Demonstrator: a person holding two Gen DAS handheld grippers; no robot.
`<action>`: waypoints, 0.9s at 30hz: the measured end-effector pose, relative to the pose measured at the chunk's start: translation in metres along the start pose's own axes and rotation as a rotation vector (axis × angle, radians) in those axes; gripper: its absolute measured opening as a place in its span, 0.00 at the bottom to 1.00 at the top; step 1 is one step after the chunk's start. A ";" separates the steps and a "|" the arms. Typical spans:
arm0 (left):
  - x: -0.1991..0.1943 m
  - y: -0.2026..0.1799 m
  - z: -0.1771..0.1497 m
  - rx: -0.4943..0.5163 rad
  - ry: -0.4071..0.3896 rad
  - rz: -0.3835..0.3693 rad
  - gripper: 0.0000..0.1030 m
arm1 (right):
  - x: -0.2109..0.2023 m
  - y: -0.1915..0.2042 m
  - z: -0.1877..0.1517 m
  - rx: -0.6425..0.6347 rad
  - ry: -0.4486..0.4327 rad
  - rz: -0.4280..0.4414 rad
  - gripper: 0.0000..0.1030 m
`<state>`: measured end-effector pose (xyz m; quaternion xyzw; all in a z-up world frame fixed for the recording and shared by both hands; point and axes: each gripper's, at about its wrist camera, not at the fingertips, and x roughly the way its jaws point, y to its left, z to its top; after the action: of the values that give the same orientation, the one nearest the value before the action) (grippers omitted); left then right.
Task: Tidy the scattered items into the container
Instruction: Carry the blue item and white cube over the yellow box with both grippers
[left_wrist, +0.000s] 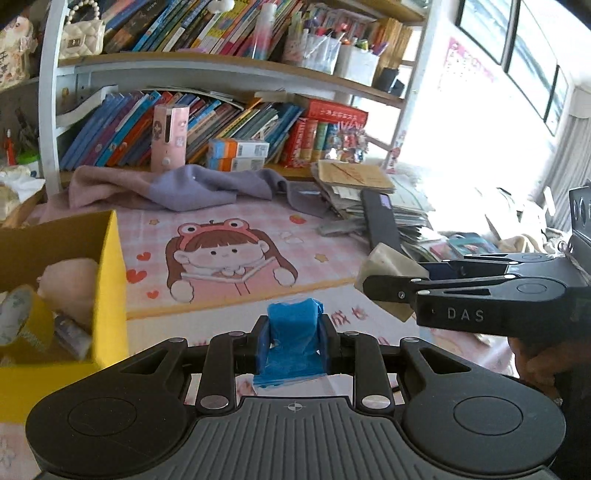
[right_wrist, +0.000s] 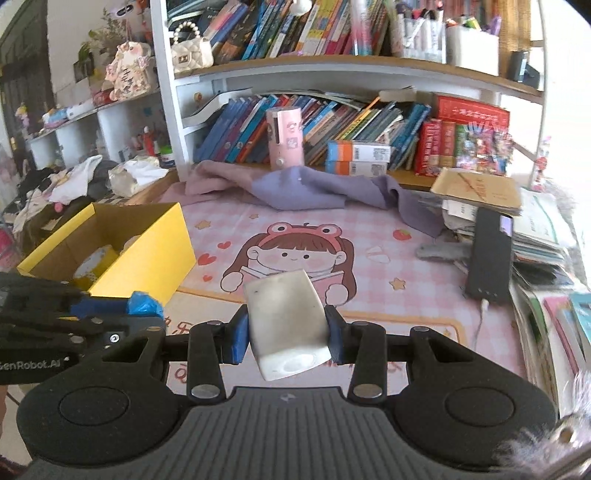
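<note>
Spanning most of both views, the table (right_wrist: 424, 295) carries a pink cartoon-girl mat (right_wrist: 295, 258); the mat's middle lies bare between the clutter on either side. Far edge: white bookshelf (right_wrist: 332, 74) packed with leaning books, a pink-and-lilac cloth (right_wrist: 295, 188) heaped along its foot. Right edge of the mat: a paper stack (right_wrist: 480, 199) with a black bar-shaped device (right_wrist: 489, 254) leaning off it onto the mat.

Left edge: yellow cardboard box (right_wrist: 147, 251), open-topped, its near right corner standing on the mat. Inside, in the left wrist view, a pale plush item (left_wrist: 70, 284) and a patterned tape roll (left_wrist: 14, 314) lie against the wall (left_wrist: 110, 288); other contents too blurred to name.

Right gripper (right_wrist: 288, 328): fingers (right_wrist: 240, 332) clamped on a white rectangular block (right_wrist: 286, 317), smudged grey, tilted, held clear above the mat's near border and right of the box. In the left wrist view the same block (left_wrist: 388, 266) juts from that gripper at the right edge of the picture, well apart from the box.

Left gripper (left_wrist: 293, 339): fingers (left_wrist: 262, 343) closed tight on a small blue wrapped piece (left_wrist: 293, 332), above the mat's orange border, just right of the box's near corner. From the right wrist view its blue tip (right_wrist: 144, 301) sits in front of the box's front wall.
</note>
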<state>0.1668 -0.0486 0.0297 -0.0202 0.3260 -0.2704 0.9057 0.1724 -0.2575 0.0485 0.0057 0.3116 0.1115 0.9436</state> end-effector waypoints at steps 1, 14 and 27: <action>-0.008 0.001 -0.005 -0.002 -0.002 -0.009 0.24 | -0.007 0.007 -0.004 0.007 0.004 -0.013 0.37; -0.084 0.015 -0.066 -0.009 0.003 -0.099 0.24 | -0.082 0.087 -0.069 0.030 0.042 -0.117 0.37; -0.133 0.044 -0.100 -0.072 -0.005 -0.038 0.24 | -0.091 0.156 -0.086 -0.052 0.093 -0.036 0.37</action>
<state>0.0426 0.0697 0.0185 -0.0595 0.3328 -0.2758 0.8998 0.0183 -0.1297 0.0454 -0.0295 0.3519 0.1025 0.9299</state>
